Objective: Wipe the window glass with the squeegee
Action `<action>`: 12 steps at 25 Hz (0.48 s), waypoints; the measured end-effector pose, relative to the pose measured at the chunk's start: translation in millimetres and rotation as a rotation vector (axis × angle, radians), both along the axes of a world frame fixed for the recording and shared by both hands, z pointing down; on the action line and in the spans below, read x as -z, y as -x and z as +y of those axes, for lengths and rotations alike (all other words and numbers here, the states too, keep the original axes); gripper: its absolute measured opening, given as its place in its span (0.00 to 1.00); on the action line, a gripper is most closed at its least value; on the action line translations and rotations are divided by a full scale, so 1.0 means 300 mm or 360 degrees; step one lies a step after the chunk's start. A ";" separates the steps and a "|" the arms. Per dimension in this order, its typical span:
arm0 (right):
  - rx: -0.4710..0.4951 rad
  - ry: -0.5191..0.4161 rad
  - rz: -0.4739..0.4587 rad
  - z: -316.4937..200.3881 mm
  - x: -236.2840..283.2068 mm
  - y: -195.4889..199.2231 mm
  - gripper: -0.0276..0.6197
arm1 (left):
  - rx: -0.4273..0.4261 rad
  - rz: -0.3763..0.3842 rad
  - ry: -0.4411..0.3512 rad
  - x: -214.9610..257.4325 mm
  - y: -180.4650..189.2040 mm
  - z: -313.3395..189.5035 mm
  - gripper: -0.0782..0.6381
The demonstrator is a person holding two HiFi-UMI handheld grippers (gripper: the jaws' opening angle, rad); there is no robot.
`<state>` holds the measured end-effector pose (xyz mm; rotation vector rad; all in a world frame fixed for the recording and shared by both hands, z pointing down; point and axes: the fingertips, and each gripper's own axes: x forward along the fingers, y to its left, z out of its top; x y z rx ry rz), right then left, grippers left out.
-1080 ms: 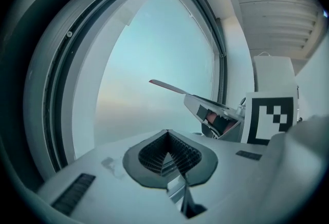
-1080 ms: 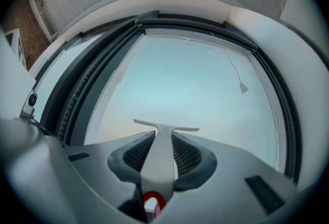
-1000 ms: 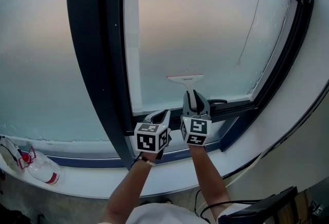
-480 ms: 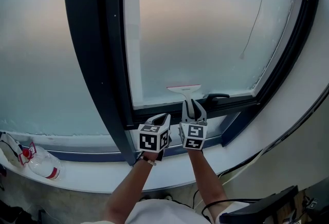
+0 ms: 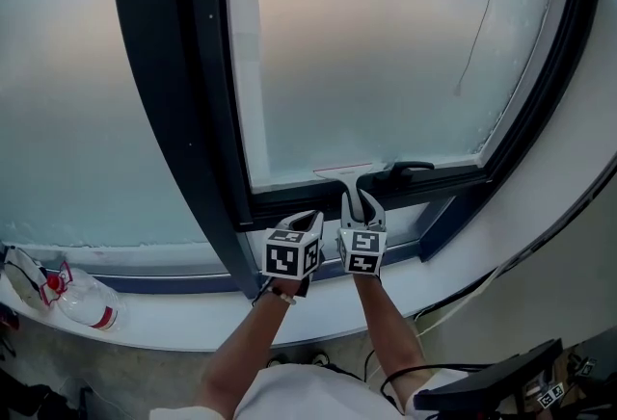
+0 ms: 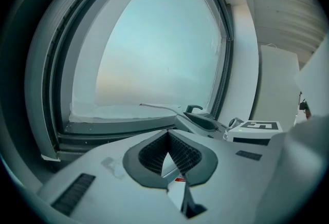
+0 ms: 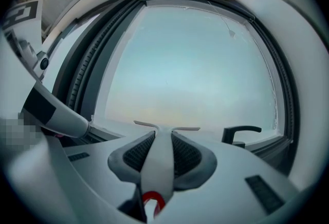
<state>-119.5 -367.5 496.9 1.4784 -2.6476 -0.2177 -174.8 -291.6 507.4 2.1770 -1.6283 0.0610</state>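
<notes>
My right gripper (image 5: 359,203) is shut on the white handle of the squeegee (image 5: 345,170). Its blade lies against the frosted window glass (image 5: 376,52) at the pane's bottom edge, just above the dark frame. In the right gripper view the squeegee handle (image 7: 160,159) runs between the jaws, and the blade (image 7: 165,127) spreads out ahead. My left gripper (image 5: 307,219) sits close beside the right one, below the frame, and holds nothing. In the left gripper view the left gripper (image 6: 168,159) shows its pads together at the tips, with the squeegee blade (image 6: 157,107) ahead to the right.
A black window handle (image 5: 397,170) sticks out of the frame just right of the squeegee. A thick dark mullion (image 5: 178,100) separates this pane from the left pane. A plastic bottle with a red cap (image 5: 75,297) lies on the white sill (image 5: 183,327) at the far left.
The right gripper has drawn the squeegee down the glass, from a short way up the pane to its bottom edge. The left gripper stays beside it.
</notes>
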 end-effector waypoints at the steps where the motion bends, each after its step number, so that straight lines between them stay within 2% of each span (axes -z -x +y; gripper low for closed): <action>1: -0.0001 -0.0009 0.0013 -0.007 -0.002 0.001 0.18 | -0.0002 -0.0002 -0.0001 0.001 0.001 -0.008 0.11; 3: -0.0009 -0.0004 0.0036 -0.014 -0.021 0.001 0.18 | -0.0008 -0.0001 0.0002 -0.005 0.002 -0.016 0.11; 8: -0.0030 0.0119 0.0049 -0.005 -0.130 -0.008 0.18 | -0.0017 0.0010 0.0022 -0.028 0.005 -0.001 0.11; 12: -0.0039 0.0114 0.0055 -0.005 -0.121 -0.009 0.18 | -0.0038 0.0023 0.0031 -0.031 0.008 0.002 0.11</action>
